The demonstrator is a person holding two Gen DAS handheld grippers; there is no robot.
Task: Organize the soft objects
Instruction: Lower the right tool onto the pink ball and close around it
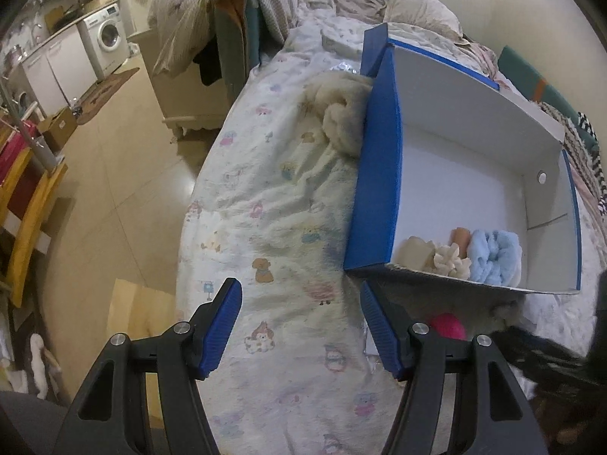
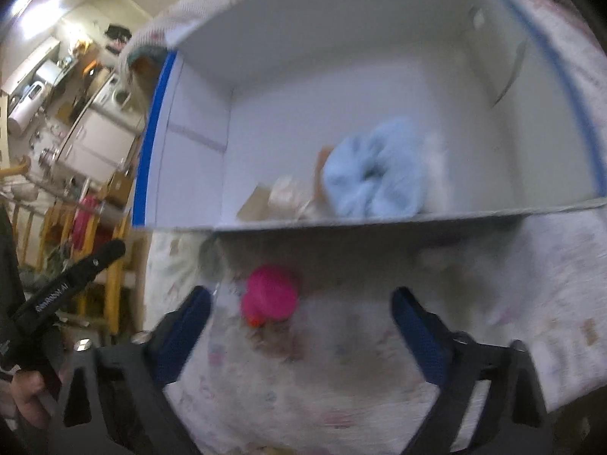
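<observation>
The pink soft toy (image 2: pixel 270 295), judged light and squashy and best pinched across its round middle, is seen just ahead of the right gripper (image 2: pixel 301 303), nearer its left finger, while both it and the left gripper (image 1: pixel 299 314) are held wide and empty.

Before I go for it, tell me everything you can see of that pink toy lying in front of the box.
The rounded bright-pink soft toy lies on the patterned bedsheet, just outside the near wall of the blue-and-white cardboard box. It looks smooth, with a small orange-red part at its lower edge. The picture is blurred, so finer detail is unclear. Nothing grips it: it sits ahead of the open right gripper, nearer the left-hand one of its fingers. In the left wrist view only its top shows.
</observation>
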